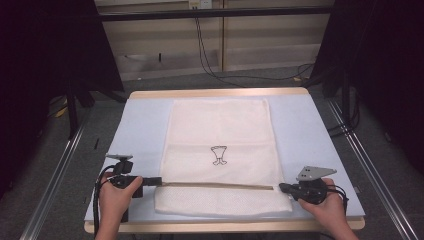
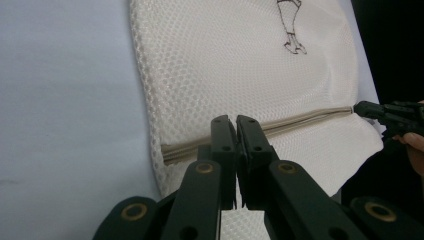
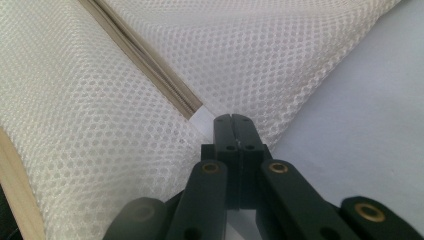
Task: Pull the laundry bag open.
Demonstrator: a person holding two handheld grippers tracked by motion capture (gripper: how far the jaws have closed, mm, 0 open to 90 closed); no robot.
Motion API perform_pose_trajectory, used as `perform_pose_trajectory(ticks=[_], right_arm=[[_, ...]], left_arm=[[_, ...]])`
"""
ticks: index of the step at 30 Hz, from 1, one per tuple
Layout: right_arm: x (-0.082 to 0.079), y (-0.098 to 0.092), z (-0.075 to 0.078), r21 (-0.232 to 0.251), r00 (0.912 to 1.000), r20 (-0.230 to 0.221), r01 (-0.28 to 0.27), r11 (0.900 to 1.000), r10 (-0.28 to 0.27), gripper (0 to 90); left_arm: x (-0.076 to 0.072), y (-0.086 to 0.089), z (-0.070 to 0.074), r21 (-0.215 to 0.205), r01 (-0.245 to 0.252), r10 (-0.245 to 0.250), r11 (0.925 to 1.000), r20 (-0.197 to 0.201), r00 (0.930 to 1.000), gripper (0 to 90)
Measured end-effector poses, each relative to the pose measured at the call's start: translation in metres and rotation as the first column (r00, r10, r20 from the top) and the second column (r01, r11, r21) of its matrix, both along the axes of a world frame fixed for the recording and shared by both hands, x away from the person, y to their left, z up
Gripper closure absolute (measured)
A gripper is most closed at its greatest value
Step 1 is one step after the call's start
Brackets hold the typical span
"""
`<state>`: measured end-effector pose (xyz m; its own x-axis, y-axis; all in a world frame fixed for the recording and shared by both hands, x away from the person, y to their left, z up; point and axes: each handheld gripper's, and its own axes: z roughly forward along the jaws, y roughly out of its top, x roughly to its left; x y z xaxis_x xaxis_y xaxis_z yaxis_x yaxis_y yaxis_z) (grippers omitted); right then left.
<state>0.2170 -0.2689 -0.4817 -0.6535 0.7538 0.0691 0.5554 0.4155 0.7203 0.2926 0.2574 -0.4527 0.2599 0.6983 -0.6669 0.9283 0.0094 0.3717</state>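
white mesh bag (image 1: 220, 150) flat on the pale counter (image 1: 145, 120), beige zipper (image 1: 215, 185) across its near end, left gripper (image 2: 235, 122) fingers closed at the zipper's left end, right gripper (image 3: 233, 120) fingers closed, seemingly pinching its white end tab (image 3: 202, 120)

A cream honeycomb-mesh bag (image 1: 220, 155) (black line drawing, beige zipper (image 1: 215, 185)) lies on a pale-blue table (image 1: 310, 135).

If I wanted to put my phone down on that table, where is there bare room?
Bare table strips flank the mesh bag on its left and right, roomiest toward the far corners. The near edge is crowded: both tongs, left and right, sit at the zipper ends.
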Motion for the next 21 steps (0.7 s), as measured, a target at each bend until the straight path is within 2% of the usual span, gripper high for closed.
perform_pose_trajectory(ticks=[4, 8, 12, 13, 14, 17, 18, 19, 20, 21], right_arm=[[0.000, 0.000, 0.000, 0.000, 1.0000, 0.000, 0.001, 1.000, -0.001, 90.0], [0.000, 0.000, 0.000, 0.003, 1.0000, 0.002, -0.002, 1.000, 0.002, 90.0], [0.000, 0.000, 0.000, 0.000, 1.0000, 0.000, 0.001, 1.000, -0.001, 90.0], [0.000, 0.000, 0.000, 0.002, 1.0000, -0.002, 0.003, 1.000, -0.003, 90.0], [0.000, 0.000, 0.000, 0.001, 1.0000, 0.000, 0.001, 1.000, -0.001, 90.0], [0.000, 0.000, 0.000, 0.003, 1.0000, -0.002, 0.003, 1.000, -0.003, 90.0], [0.000, 0.000, 0.000, 0.001, 1.0000, 0.000, 0.003, 1.000, -0.003, 90.0], [0.000, 0.000, 0.000, 0.001, 1.0000, 0.000, 0.003, 1.000, -0.003, 90.0], [0.000, 0.000, 0.000, 0.002, 1.0000, -0.001, 0.003, 1.000, -0.003, 90.0], [0.000, 0.000, 0.000, 0.002, 1.0000, -0.001, 0.003, 1.000, -0.003, 90.0]], left_arm=[[0.000, 0.003, 0.000, -0.008, 0.001, -0.001, 1.0000, -0.002, 1.0000, 87.6], [-0.001, 0.012, -0.001, 0.023, -0.032, 0.032, 0.9992, -0.001, 0.9995, 87.7], [-0.001, 0.020, -0.003, 0.006, -0.051, 0.051, 0.9987, -0.016, 0.9985, 87.5], [-0.001, 0.023, -0.004, 0.007, -0.039, 0.039, 0.9992, -0.003, 0.9992, 87.5], [-0.001, 0.023, -0.004, 0.017, -0.053, 0.053, 0.9985, -0.011, 0.9985, 87.6], [-0.001, 0.026, -0.004, 0.013, -0.050, 0.050, 0.9987, -0.016, 0.9986, 87.5], [-0.001, 0.029, -0.005, 0.048, -0.054, 0.055, 0.9974, -0.018, 0.9983, 87.6], [-0.001, 0.029, -0.005, 0.048, -0.054, 0.055, 0.9974, -0.018, 0.9983, 87.6], [-0.001, 0.034, -0.007, 0.018, -0.068, 0.068, 0.9975, -0.025, 0.9974, 87.6], [-0.001, 0.034, -0.007, 0.018, -0.068, 0.068, 0.9975, -0.025, 0.9974, 87.5]])
